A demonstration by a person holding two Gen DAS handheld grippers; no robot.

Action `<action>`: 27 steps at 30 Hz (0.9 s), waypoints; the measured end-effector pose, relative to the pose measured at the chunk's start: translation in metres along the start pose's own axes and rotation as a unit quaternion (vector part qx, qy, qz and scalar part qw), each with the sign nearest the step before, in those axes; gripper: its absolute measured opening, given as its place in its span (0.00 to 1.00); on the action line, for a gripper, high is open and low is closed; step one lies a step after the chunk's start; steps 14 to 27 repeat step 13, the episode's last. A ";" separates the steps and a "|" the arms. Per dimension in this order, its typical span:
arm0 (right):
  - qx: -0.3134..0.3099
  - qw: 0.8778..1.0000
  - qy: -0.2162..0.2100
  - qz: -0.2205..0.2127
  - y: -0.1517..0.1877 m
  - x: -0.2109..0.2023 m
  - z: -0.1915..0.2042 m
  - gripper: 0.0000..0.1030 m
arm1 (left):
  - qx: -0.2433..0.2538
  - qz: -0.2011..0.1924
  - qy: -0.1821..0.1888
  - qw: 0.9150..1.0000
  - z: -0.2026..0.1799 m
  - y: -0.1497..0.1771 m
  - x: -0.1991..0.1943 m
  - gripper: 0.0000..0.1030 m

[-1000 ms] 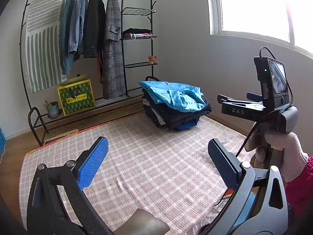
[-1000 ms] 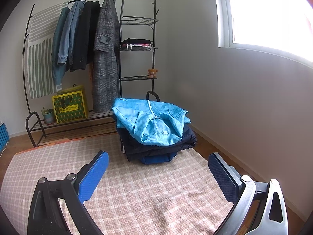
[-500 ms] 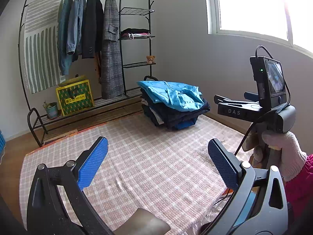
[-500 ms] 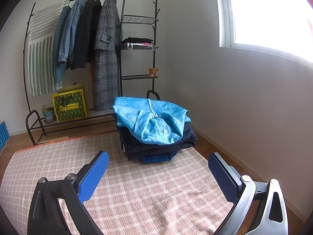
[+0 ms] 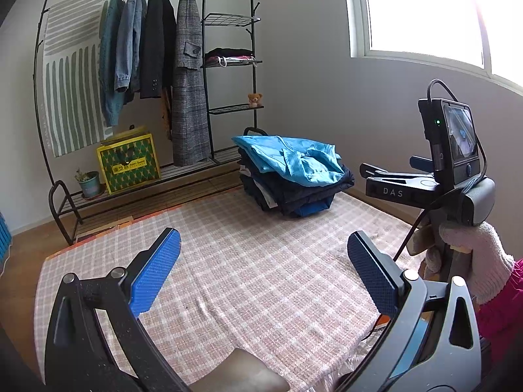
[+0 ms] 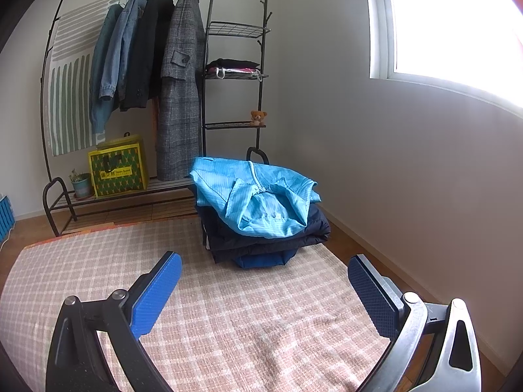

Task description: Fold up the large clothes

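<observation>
Turquoise ribbed jacket (image 6: 258,202) lies loosely folded atop our pile of dark folded clothes (image 6: 264,238) at the far edge of the pink checked mat (image 6: 228,310). Snatching one layer could topple it. We hold left gripper (image 5: 261,271) and right gripper (image 6: 261,290) spread wide, empty, level above the mat.

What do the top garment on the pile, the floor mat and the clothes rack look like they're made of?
Light blue garment: thin woven fabric, faint sheen, fine ribbed stripes and soft creases; possibly a synthetic blend.
Checked mat: woven textile, matte, pink and cream plaid with visible coarse weave.
Clothes rack: thin black tube and wire mesh shelves, likely painted metal with a satin finish.
</observation>
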State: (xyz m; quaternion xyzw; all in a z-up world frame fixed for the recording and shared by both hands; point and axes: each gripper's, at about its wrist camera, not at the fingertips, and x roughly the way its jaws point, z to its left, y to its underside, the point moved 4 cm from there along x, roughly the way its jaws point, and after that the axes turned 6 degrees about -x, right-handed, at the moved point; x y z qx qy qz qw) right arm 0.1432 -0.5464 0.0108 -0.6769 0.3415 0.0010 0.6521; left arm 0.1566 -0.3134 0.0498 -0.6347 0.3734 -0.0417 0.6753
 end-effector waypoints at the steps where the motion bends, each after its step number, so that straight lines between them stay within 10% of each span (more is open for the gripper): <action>1: 0.001 1.000 0.000 0.000 0.000 0.000 0.000 1.00 | 0.000 -0.001 -0.001 1.000 0.001 0.000 0.000 1.00; 27: -0.003 1.000 0.001 0.004 0.004 -0.001 -0.001 1.00 | -0.001 -0.001 -0.005 1.000 0.009 0.001 -0.003 1.00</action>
